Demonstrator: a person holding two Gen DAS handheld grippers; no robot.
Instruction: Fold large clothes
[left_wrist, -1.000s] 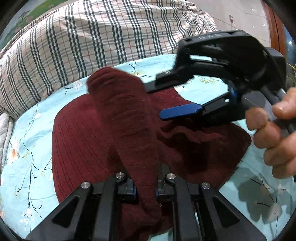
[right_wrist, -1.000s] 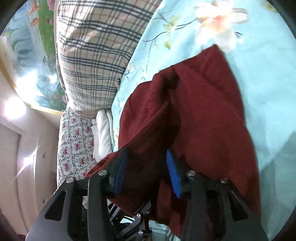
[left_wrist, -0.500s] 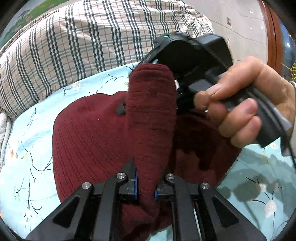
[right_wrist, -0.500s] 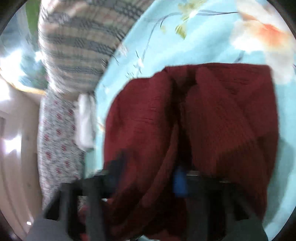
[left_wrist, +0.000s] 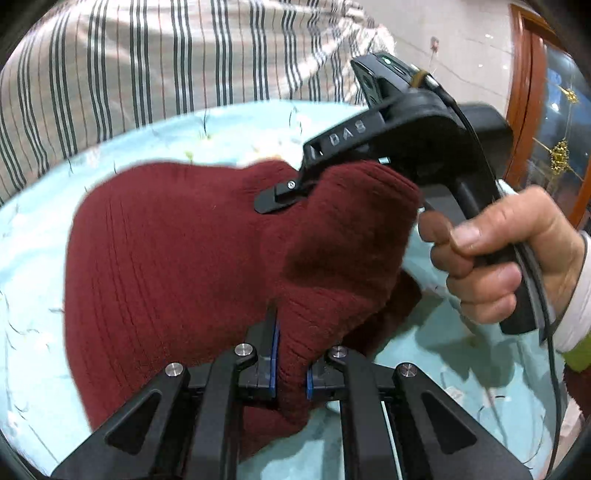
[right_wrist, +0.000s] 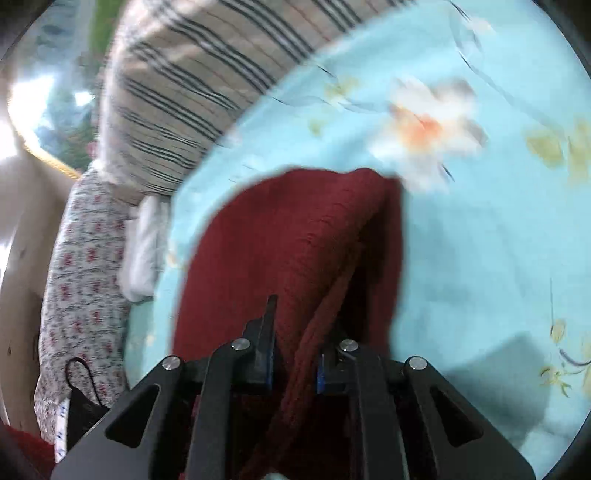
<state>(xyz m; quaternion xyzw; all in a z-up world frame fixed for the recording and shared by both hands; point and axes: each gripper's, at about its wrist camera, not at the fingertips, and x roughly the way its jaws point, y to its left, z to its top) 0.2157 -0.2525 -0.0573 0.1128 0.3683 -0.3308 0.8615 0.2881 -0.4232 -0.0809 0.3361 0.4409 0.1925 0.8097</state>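
A dark red knitted sweater (left_wrist: 166, 258) lies on the light blue flowered bedsheet (left_wrist: 33, 221). My left gripper (left_wrist: 291, 373) is shut on a bunched fold of it near the front edge. My right gripper (left_wrist: 280, 195), held in a hand, reaches over the sweater's far right side, and a raised fold drapes against it. In the right wrist view the right gripper (right_wrist: 295, 365) is shut on a strip of the red sweater (right_wrist: 280, 251), which hangs forward over the sheet (right_wrist: 480, 258).
A large plaid pillow (left_wrist: 147, 62) lies beyond the sweater; it also shows in the right wrist view (right_wrist: 192, 96). A flowered cloth (right_wrist: 81, 266), a white folded item (right_wrist: 144, 251) and a black face mask (right_wrist: 81, 402) lie at the left. A wooden door frame (left_wrist: 524, 81) stands far right.
The right gripper has closed on the sweater and swung rightward over it. The raised fold between the two grippers has moved right and lower. The left gripper keeps its hold.
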